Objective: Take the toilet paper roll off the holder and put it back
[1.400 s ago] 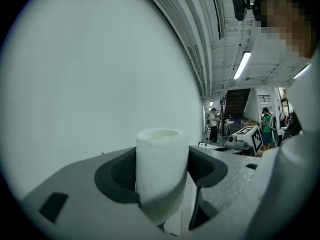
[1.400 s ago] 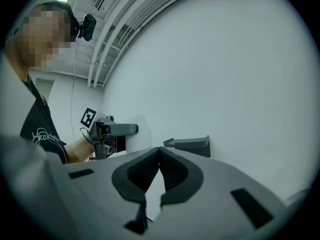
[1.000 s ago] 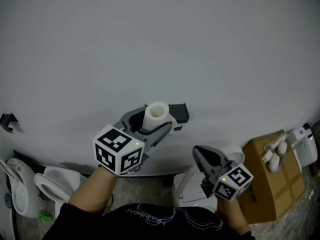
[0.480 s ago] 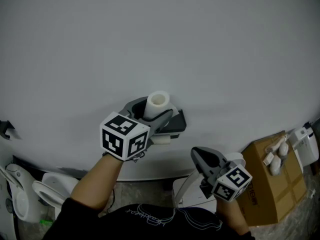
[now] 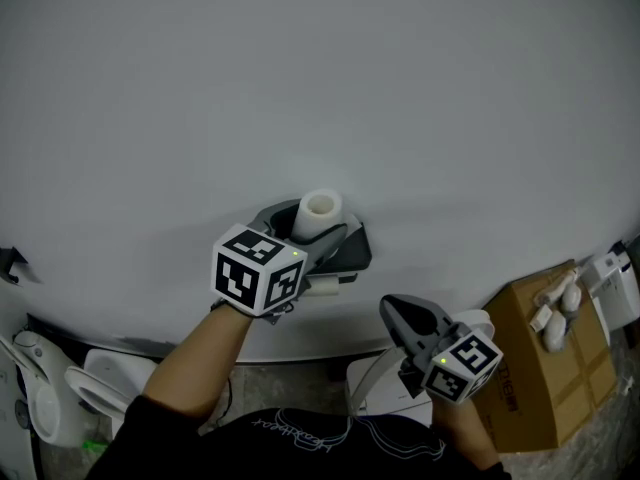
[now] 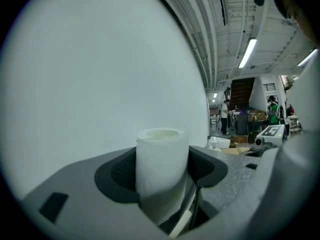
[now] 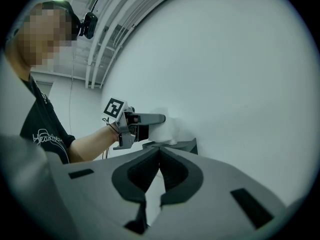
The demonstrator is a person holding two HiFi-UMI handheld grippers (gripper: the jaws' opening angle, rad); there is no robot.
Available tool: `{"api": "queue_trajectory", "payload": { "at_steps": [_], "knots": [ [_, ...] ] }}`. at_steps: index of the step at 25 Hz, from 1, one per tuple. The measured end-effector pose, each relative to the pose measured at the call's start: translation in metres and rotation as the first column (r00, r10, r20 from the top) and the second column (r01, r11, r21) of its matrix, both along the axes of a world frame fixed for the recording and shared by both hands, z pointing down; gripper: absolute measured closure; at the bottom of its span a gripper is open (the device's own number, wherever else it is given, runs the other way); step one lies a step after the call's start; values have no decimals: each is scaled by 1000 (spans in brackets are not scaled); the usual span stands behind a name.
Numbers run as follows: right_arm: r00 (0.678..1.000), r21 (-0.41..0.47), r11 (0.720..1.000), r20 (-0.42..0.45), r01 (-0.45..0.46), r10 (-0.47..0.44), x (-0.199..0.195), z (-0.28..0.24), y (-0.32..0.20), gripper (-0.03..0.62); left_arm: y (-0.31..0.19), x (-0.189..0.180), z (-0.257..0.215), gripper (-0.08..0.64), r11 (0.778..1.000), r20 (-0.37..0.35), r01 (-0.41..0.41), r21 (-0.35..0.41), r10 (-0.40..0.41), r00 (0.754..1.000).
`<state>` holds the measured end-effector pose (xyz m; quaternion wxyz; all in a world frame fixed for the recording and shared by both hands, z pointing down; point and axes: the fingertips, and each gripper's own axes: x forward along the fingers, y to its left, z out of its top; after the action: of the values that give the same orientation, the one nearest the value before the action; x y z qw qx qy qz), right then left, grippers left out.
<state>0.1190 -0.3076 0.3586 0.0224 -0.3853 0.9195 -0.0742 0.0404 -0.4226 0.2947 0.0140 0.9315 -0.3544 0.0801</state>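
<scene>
**Head view.** The left tongs (image 5: 322, 224) are clamped round the white toilet paper roll (image 5: 319, 206). The roll stands upright with its hollow end up, right at the dark grey wall holder (image 5: 352, 252) fixed on the plain white wall (image 5: 300, 68). I cannot tell whether the roll touches the holder. The right tongs (image 5: 398, 311) hang lower and to the right, well apart from the roll. The brown cardboard box (image 5: 530, 368) at the right carries dark print too small to read. The marker cubes show only black-and-white squares, no words.

**Left gripper view.** The roll sits between the two ribbed black pads, which press its sides about halfway up. It looks light and soft, so a hard squeeze would likely dent it and the outer sheet might slip or unwind. A gentle hold across the middle of the barrel, as here, seems the safest. No brand or label shows on the paper.

**Right gripper view.** The jaws meet at their tips with nothing between them. Beyond them the roll sits just above the holder. The person's dark shirt has pale lettering that I cannot make out.
</scene>
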Motion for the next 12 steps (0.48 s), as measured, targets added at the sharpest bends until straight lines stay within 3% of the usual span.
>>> {"api": "queue_trajectory", "payload": {
  "at_steps": [6,12],
  "knots": [
    [1000,-10,1000,5,-1,1,4,5,-3,588,-14,0,17,273,999,49,40,-34,-38,998],
    [1000,-8,1000,4,-5,5,7,4,-5,588,-18,0,21,272,998,54,54,-25,-53,997]
  ]
}}
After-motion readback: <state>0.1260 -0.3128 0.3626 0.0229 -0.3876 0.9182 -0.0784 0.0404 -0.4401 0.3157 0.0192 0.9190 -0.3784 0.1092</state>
